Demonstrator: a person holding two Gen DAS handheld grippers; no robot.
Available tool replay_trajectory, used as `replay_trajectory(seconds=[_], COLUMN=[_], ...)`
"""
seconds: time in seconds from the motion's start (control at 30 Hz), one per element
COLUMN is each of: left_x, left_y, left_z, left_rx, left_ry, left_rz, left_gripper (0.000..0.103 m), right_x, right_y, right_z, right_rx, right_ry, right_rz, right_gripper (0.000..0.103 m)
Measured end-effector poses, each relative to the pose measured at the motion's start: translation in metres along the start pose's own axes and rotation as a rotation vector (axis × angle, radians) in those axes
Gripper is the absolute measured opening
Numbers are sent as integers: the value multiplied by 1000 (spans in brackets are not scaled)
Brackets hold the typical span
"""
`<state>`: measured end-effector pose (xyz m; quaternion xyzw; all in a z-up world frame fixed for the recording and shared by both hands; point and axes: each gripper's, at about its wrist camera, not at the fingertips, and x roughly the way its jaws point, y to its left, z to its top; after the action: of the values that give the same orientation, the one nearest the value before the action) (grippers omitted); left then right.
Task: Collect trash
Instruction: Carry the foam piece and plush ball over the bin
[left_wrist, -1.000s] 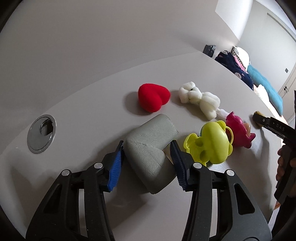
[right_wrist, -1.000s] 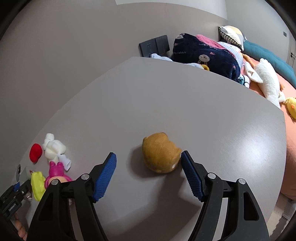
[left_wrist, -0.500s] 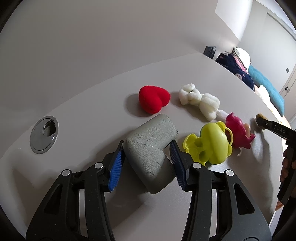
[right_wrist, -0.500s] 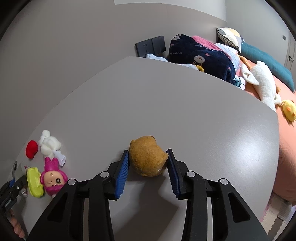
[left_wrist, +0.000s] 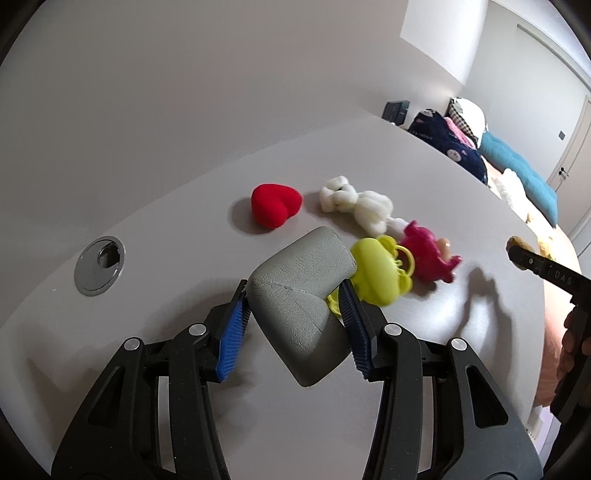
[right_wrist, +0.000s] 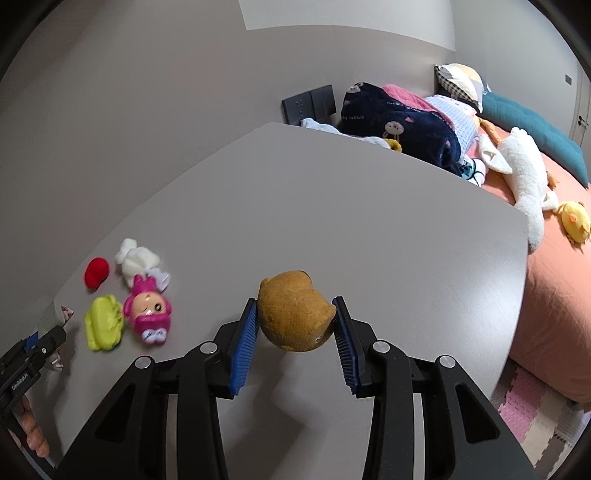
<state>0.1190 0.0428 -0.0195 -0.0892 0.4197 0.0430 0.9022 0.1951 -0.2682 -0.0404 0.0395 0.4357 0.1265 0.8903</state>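
1. My left claw (left_wrist: 295, 314) is clamped on a grey cushion (left_wrist: 301, 291); both blue pads (left_wrist: 232, 332) press its sides. The cushion's far end tilts toward 1 o'clock, clear of the table (left_wrist: 147, 221).
2. A yellow toy (left_wrist: 376, 271) lies at 2 o'clock from that claw, touching the cushion's far right edge. A pink doll (left_wrist: 428, 254) is just beside it, further toward 2 o'clock.
3. A red heart (left_wrist: 275, 205) sits at 12 o'clock, apart from the cushion. A white plush (left_wrist: 356, 205) lies to its right, near the doll.
4. A round metal grommet (left_wrist: 99, 265) is set in the table at 10 o'clock.
5. My right claw (right_wrist: 295, 332) grips a brown plush (right_wrist: 295, 314) between its pads, held above the table surface.
6. In the right wrist view, the heart, white plush, doll and yellow toy cluster at 9 o'clock, well apart from the brown plush.
7. A bed (right_wrist: 546, 295) with blankets and a white goose plush (right_wrist: 521, 166) lies beyond the table at 2 o'clock.
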Motion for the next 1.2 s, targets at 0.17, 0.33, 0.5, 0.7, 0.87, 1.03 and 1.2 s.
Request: replay_trajectory(seconds=[0.17, 0.33, 0.5, 0.7, 0.87, 1.03, 1.2], left_x=[-16, -27, -36, -47, -54, -60, -65], left_y=[-9, -25, -45, -65, -80, -99, -117], left_z=[-4, -11, -19, -32, -41, -51, -61], left_rx=[16, 41, 70, 97, 119, 146, 182], left_ry=[-16, -22, -24, -30, -30, -20, -18], left_rz=[-11, -32, -60, -86, -101, -125, -143], left_gripper=[48, 48, 48, 48, 48, 48, 48], right_x=[-23, -47, -67, -90, -105, -122, -135], right_y=[-1, -6, -11, -19, -27, -36, -49], right_z=[-12, -24, -37, -54, -66, -79, -91], right_rx=[2, 5, -4, -6, 4, 18, 37], right_ry=[-18, -38, -51, -68, -79, -96, -107], right_rz=[14, 22, 20, 13, 4, -2, -10], right_gripper=[42, 42, 42, 42, 42, 42, 42])
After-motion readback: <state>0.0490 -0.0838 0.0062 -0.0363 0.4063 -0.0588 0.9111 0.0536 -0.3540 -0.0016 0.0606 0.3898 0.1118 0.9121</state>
